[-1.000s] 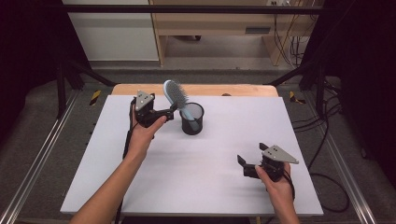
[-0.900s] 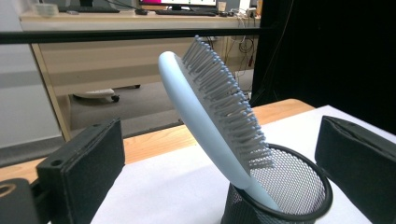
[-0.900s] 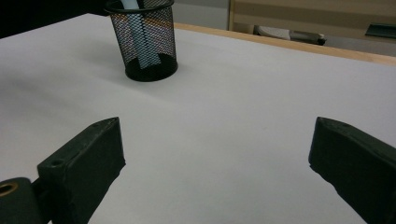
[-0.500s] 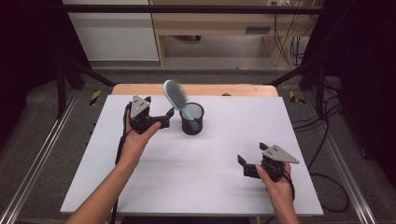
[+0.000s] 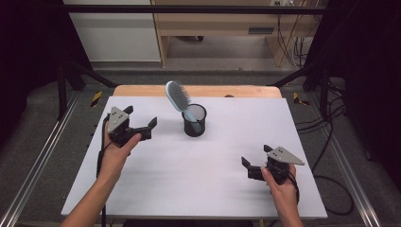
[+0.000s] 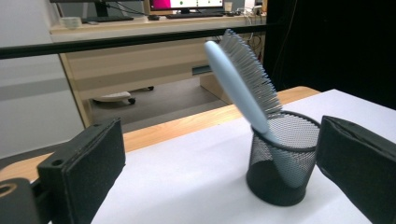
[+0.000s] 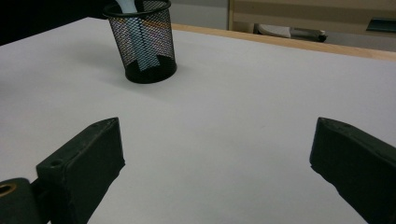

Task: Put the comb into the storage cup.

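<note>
A black mesh cup (image 5: pixel 194 121) (image 6: pixel 281 159) (image 7: pixel 142 41) stands on the white table top (image 5: pixel 203 161) near its back middle. A light blue hairbrush (image 5: pixel 179 98) (image 6: pixel 243 86) leans in it, handle down and bristled head up to the left. My left gripper (image 5: pixel 141 118) (image 6: pixel 219 172) is open and empty, to the left of the cup and apart from it. My right gripper (image 5: pixel 254 160) (image 7: pixel 217 163) is open and empty near the front right, its jaws pointing left over bare table.
A wooden strip (image 5: pixel 194 91) runs along the table's far edge. Metal rails (image 5: pixel 33 165) flank the table on both sides, and cables (image 5: pixel 331 142) lie on the floor at the right. A wooden desk (image 5: pixel 222 23) stands behind.
My left gripper has let go of the hairbrush and drawn back to the left and toward me. The brush now leans in the cup by itself. The right gripper stayed put.
</note>
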### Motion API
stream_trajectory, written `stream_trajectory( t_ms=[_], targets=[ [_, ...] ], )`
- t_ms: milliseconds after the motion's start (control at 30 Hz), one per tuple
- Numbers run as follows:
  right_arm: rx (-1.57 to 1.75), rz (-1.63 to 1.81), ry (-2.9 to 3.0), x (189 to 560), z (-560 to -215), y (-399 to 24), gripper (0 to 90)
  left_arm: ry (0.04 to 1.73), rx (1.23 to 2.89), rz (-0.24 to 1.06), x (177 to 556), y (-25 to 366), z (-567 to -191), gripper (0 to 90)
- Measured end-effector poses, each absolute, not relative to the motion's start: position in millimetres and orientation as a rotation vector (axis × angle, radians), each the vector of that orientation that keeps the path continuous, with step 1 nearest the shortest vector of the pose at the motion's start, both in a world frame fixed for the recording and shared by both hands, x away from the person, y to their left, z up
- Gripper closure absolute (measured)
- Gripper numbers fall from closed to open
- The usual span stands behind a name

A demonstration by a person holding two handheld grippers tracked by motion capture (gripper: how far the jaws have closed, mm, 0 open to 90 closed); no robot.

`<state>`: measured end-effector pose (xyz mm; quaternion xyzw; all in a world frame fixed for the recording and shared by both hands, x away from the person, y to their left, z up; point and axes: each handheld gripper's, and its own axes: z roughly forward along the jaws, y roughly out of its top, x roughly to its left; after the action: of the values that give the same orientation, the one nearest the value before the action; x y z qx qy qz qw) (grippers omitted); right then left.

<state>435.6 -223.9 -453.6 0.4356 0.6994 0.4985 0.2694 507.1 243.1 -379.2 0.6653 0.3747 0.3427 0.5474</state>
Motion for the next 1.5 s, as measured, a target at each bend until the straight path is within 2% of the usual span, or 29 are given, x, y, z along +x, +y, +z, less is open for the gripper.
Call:
stream_trajectory(
  t_ms=[867, 1167, 1500],
  targets=[
    [1.167, 1.352, 1.901, 435.0, -452.6, -226.9, 3.1, 0.937, 1.515, 0.849, 453.0, 327.9, -393.0, 1.6],
    [1.172, 1.362, 1.899, 435.0, -452.8, -226.7, 3.1, 0.938, 1.487, 0.859, 438.4, 336.7, -404.1, 1.6],
    [1.177, 1.357, 1.895, 433.0, -453.0, -228.1, 3.1, 0.910, 1.484, 0.850, 428.3, 329.2, -413.3, 1.6]
  ],
)
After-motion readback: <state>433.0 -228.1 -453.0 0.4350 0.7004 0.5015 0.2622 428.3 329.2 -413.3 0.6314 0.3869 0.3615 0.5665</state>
